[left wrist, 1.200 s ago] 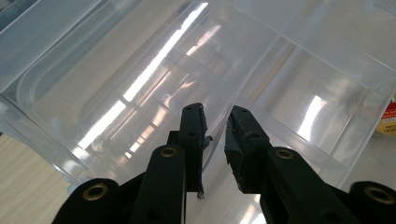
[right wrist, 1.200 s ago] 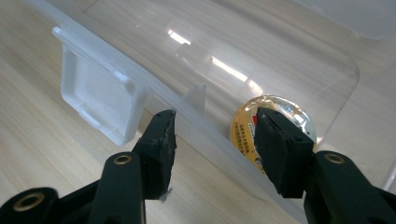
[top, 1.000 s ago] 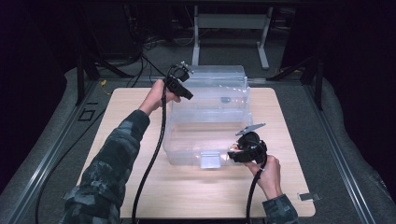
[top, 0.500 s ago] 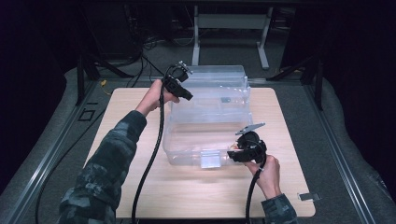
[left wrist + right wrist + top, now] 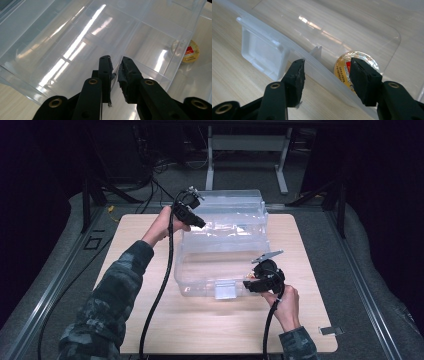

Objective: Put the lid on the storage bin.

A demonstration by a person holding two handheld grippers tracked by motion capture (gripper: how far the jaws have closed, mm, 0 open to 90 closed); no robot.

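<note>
Left tongs point(image 5: 196, 222) raised, jaws nearly closed, right tongs point(image 5: 250, 285) low, jaws apart

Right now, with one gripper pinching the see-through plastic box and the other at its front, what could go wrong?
1. The left gripper pinches just a thin edge of the clear plastic storage box; it might slip out if pulled hard.
2. The right gripper is open astride the front rim beside the white latch, so it may close on the rim and miss the latch.
3. A round yellow-labelled roll lies loose inside; tilting the box could send it rolling.
</note>
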